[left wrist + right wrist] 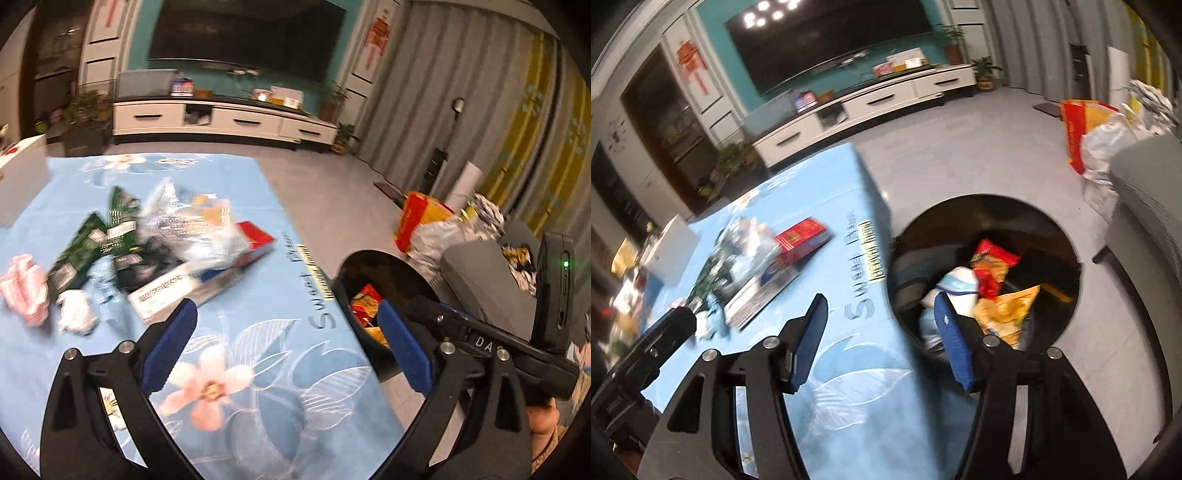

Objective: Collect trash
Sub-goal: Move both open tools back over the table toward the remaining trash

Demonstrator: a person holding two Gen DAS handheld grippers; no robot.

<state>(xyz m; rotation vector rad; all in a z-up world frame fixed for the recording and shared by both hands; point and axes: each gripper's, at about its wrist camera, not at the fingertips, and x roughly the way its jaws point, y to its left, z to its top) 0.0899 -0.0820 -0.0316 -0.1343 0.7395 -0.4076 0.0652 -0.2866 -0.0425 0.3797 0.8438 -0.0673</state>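
Now both grippers empty: left gripper [284, 345] w/ fingers spread wide over the tabletop's [258, 332] right edge, right gripper [881, 341] partly spread, nothing btwn, straddling that edge and the bin [1071, 236]. Trash pile [155, 243] sits mid-tabletop; red box [801, 238] nearest the bin side. Bin holds snack wrappers [993, 269].

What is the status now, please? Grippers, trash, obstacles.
Left gripper open, empty. Right gripper open, empty. Trash pile on table; bin holds wrappers. Nothing in the way.
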